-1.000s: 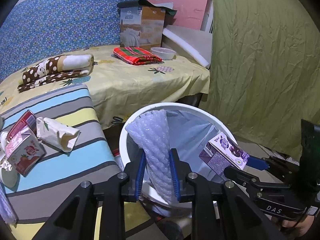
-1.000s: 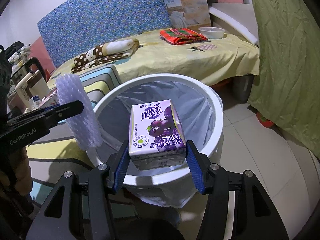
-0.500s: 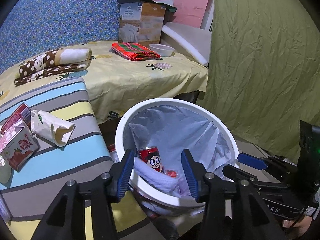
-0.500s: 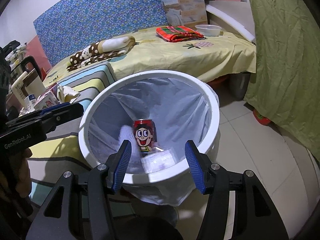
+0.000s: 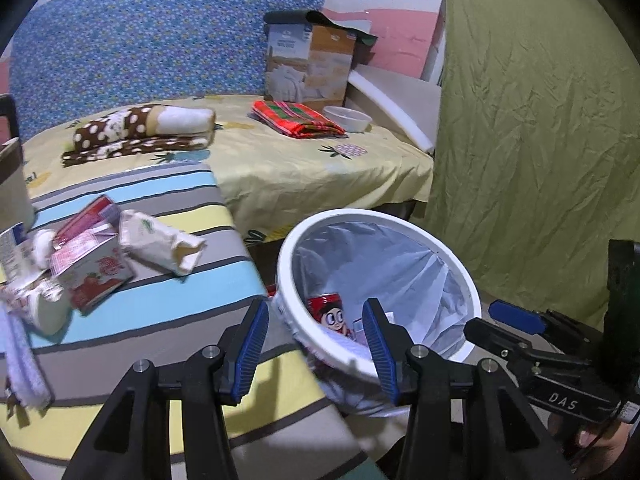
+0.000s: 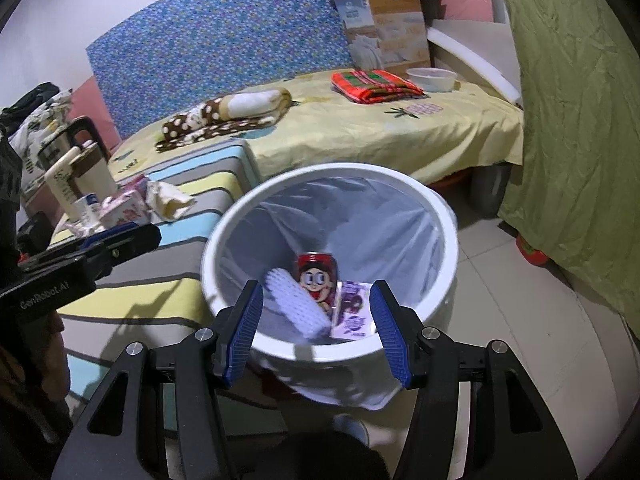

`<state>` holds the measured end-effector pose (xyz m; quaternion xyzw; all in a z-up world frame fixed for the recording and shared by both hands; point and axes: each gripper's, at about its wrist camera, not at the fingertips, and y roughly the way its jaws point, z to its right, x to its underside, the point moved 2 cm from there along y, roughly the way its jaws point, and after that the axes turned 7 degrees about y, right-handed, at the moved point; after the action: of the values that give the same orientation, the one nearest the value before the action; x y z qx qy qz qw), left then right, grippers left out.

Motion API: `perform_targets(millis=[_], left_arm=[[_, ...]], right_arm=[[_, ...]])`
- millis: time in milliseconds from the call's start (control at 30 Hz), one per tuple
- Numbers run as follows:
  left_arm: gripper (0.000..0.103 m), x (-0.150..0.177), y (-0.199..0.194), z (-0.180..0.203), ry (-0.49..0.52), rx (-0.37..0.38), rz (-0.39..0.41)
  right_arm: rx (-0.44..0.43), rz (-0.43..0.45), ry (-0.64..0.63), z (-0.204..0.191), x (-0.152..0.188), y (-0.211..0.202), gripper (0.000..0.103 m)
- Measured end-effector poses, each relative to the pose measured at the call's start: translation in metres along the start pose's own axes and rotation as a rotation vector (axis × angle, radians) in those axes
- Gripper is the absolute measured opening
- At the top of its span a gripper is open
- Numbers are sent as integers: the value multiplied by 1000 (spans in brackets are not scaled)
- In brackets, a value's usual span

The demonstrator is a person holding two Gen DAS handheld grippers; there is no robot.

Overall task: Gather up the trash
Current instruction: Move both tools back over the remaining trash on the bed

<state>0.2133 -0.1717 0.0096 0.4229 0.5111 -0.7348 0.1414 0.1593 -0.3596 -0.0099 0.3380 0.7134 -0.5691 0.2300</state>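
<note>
A white bin [image 5: 400, 224] with a clear liner stands on the floor beside a striped table [image 5: 168, 316]. Inside the bin [image 6: 332, 170] lie a red cartoon can [image 6: 316, 274], a roll of bubble wrap [image 6: 296, 304] and a purple drink carton [image 6: 352, 312]. My left gripper [image 5: 315, 307] hovers open and empty over the bin's near-left rim. Open and empty too, my right gripper [image 6: 317, 288] hangs above the bin's near edge. On the table lie a strawberry carton [image 5: 94, 276] and a crumpled white packet [image 5: 160, 244].
A bed with a yellow sheet [image 5: 304, 172] fills the back, holding folded blankets, a cardboard box [image 5: 310, 66] and a white bowl. A green curtain [image 5: 540, 120] hangs at the right. A kettle [image 6: 76, 148] and bottles crowd the table's far left end.
Both grippers opened and let go: the bubble wrap roll and the purple carton dropped into the bin. The left gripper then shifted left toward the striped table.
</note>
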Motion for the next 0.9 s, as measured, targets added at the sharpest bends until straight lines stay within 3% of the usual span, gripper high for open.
perform_targets(millis=[667, 900], left_arm=[[49, 44, -83, -45, -74, -155, 35], [49, 61, -101, -56, -100, -204, 40]], right_arm=[[-121, -1, -113, -68, 21, -13, 57], [-216, -9, -138, -91, 27, -15, 57]])
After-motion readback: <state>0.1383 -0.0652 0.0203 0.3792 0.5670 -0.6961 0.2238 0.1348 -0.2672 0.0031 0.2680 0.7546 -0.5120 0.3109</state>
